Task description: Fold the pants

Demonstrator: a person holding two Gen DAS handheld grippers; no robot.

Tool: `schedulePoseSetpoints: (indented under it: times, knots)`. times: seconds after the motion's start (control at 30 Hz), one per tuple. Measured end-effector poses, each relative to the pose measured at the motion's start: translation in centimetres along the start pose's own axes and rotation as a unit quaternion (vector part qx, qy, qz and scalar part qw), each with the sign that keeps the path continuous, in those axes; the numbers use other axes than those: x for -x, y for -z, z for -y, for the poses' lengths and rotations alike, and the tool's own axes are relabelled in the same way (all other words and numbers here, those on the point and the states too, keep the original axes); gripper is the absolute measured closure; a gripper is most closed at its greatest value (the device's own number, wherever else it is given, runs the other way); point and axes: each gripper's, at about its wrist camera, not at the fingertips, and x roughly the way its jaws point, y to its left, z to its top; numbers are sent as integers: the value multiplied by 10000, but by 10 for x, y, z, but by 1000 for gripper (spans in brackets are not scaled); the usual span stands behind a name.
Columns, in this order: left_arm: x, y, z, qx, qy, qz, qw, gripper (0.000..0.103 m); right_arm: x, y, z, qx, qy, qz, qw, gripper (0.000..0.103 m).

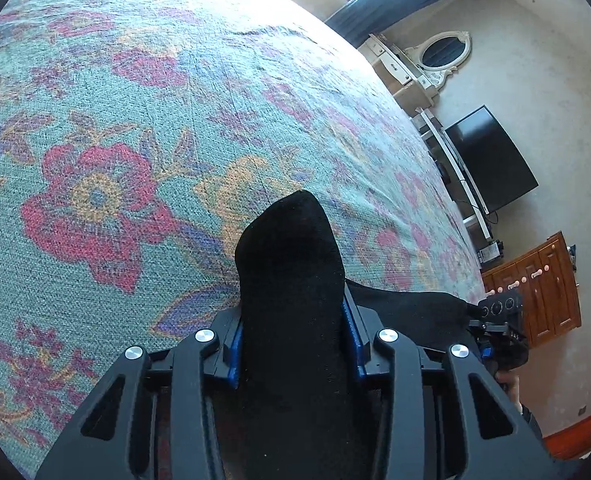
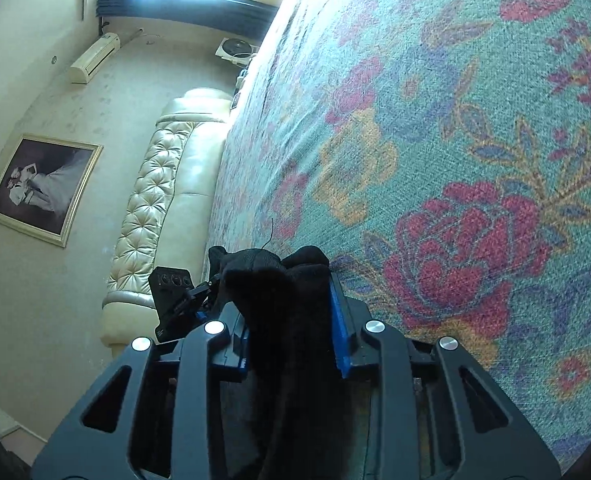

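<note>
Now both tools point(image 1: 291, 344) point(image 2: 291, 344) clamp black pants point(image 1: 291, 240)

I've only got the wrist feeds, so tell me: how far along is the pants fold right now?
Early stage. Done: the left gripper and the right gripper are each shut on a bunched piece of the black pants. In hand: fabric held over the floral bedspread. Left: every fold; no folded layers show, and most of the garment is out of view.
</note>
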Motion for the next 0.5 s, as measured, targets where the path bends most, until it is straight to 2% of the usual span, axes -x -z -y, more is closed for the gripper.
schedulePoseSetpoints:
  times: [0.07,0.17,0.27,0.37,0.43,0.47,0.5]
  knots:
    - [2,0,0,-49,72,27,10000,73,-2,-3,-11,291,49,31,9996,73]
    - [6,1,5,-195,-48,142,9997,76,-9,-15,-31,617,47,38,9981,73]
    - [11,-1,-1,-36,-57,343,9994,78,-17,-33,-45,835,32,47,9965,74]
    - [19,-6,-9,154,17,588,9981,78,-31,-49,-36,765,268,6,9967,74]
    - [17,-8,-16,319,-2,621,9976,78,-39,-51,-18,511,472,-6,9976,69]
    - [13,-8,-21,428,21,581,9974,76,-38,-49,-13,404,321,-3,9987,68]
    - [10,-7,-26,523,83,543,9971,73,-33,-46,-11,295,164,9,9994,61]
